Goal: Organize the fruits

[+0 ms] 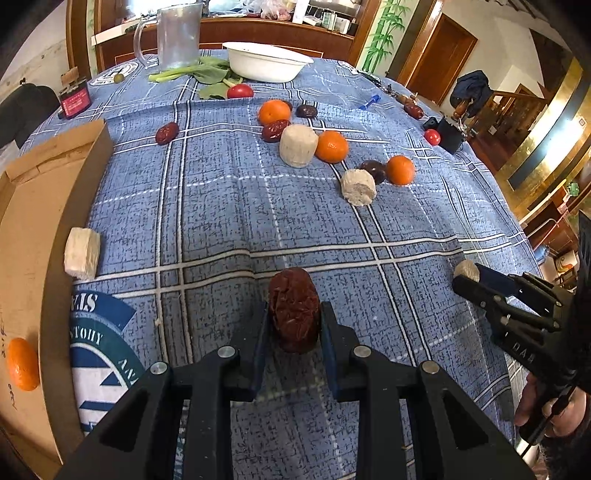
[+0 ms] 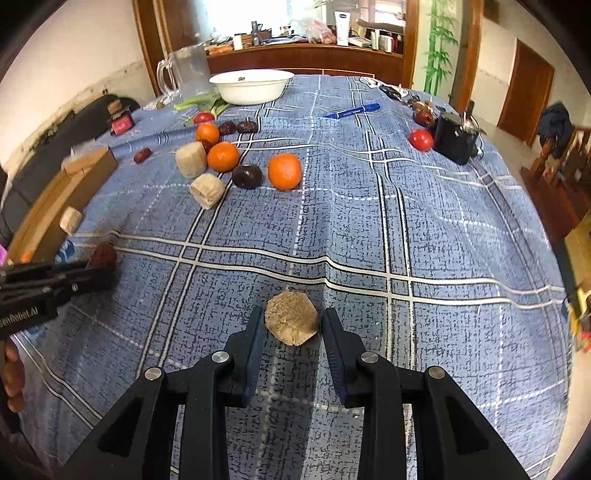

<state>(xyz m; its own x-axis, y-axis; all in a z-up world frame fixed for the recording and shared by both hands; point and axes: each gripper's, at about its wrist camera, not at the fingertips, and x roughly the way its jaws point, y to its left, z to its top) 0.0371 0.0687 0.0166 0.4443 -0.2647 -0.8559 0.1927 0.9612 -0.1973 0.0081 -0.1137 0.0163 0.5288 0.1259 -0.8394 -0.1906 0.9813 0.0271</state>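
Observation:
My left gripper [image 1: 294, 314] is shut on a wrinkled red date [image 1: 294, 308], held above the blue plaid tablecloth; it also shows in the right wrist view [image 2: 103, 255]. My right gripper [image 2: 293, 317] is shut on a beige round chunk [image 2: 291, 322], seen at the right edge of the left wrist view [image 1: 466, 269]. Three oranges [image 1: 331, 146] [image 1: 274, 111] [image 1: 400, 169], more dates [image 1: 167, 133] [image 1: 275, 130] and two beige chunks [image 1: 297, 144] [image 1: 358, 187] lie mid-table. A cardboard box [image 1: 33, 236] at the left holds an orange [image 1: 23, 363]; a beige chunk [image 1: 82, 252] sits at its edge.
A white bowl [image 1: 266, 61], a clear jug [image 1: 177, 35] and green leaves [image 1: 201, 72] stand at the far edge. Small tomatoes [image 1: 240, 91] [image 1: 432, 136], a blue pen [image 2: 352, 110], a black box [image 2: 455, 138] and a red box [image 1: 75, 99] are also on the cloth.

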